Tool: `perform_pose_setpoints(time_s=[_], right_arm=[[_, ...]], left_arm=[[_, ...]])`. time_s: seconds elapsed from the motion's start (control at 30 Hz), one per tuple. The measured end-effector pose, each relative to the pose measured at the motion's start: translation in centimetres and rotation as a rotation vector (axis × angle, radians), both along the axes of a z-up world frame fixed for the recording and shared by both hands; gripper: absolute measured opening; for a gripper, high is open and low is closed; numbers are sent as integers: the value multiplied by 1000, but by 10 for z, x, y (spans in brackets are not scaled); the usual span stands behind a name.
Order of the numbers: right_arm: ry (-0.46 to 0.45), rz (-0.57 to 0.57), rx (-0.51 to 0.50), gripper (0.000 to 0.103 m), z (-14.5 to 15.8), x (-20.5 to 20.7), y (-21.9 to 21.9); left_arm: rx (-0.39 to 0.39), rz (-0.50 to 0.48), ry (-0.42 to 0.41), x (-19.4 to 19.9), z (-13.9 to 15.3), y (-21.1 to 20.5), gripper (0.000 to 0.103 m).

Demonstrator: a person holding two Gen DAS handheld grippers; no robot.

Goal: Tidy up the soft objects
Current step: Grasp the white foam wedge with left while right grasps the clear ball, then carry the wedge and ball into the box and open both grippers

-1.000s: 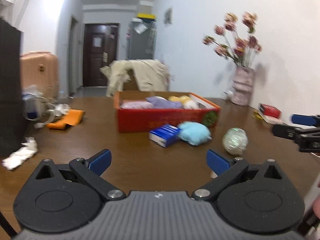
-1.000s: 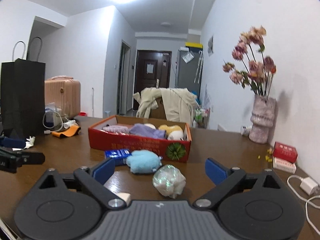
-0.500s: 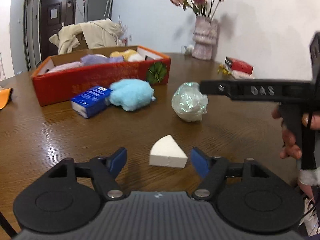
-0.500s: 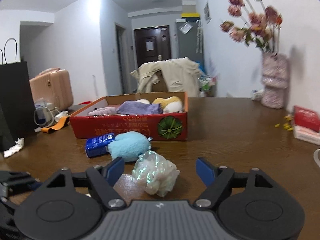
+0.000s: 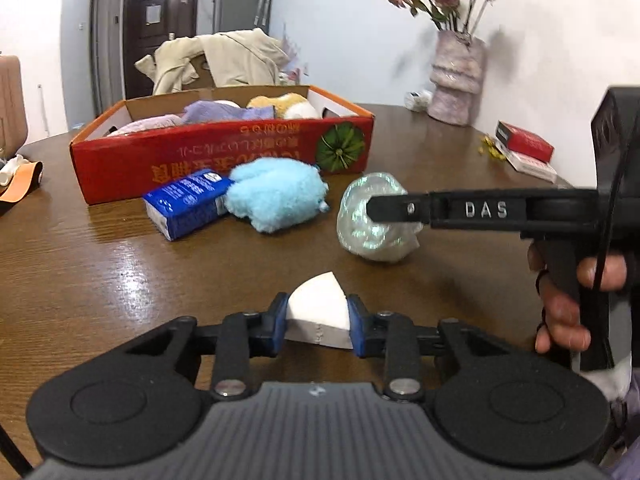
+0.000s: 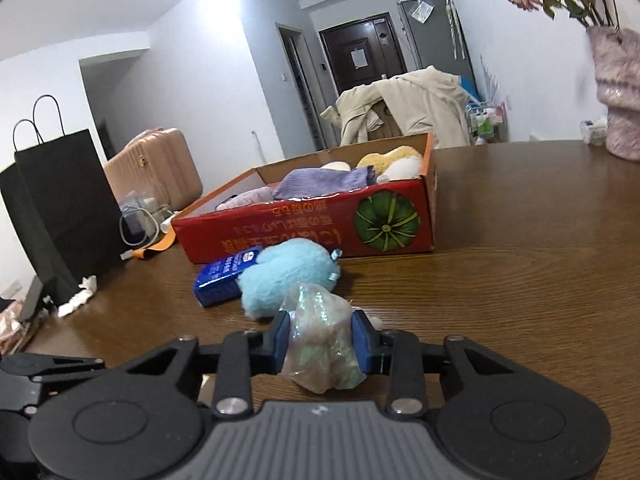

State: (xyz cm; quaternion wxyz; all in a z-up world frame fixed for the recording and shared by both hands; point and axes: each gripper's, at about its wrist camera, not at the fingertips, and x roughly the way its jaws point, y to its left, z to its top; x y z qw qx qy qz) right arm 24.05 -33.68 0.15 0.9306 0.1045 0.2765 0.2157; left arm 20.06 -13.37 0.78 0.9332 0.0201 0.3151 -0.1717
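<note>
The left claw (image 5: 319, 322) is pinching a white wedge sponge (image 5: 318, 310) on the bench (image 5: 420, 152), its rounded tip pointing away from the claw. The right claw (image 6: 322, 340) is squeezing an iridescent crumpled pouf (image 6: 320, 340), standing upright. Just ahead are lying a blue plush (image 6: 288, 276) and the red box (image 6: 320, 224).

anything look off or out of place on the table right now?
Nothing spilled or damaged. One oddity: the red box has its printing upside down from both cameras. A blue pack and a blue plush toy lie outside it on the table. The left gripper grips a white wedge; the right gripper grips a shiny ball.
</note>
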Motion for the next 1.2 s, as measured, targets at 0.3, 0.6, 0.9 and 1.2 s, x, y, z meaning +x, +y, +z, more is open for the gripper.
perform_pose_setpoints(time_s=[0.3, 0.6, 0.9, 1.2], right_arm=[[-65, -10, 11, 21, 11, -8, -10], [-182, -50, 37, 20, 72, 21, -33], [-92, 24, -14, 20, 81, 145, 20], [72, 134, -104, 29, 30, 191, 94]], left_arm=[[-162, -26, -52, 39, 42, 22, 31], [-34, 3, -152, 150, 89, 35, 32], [-53, 25, 24, 246, 50, 60, 34], [-98, -5, 31, 265, 39, 79, 54]])
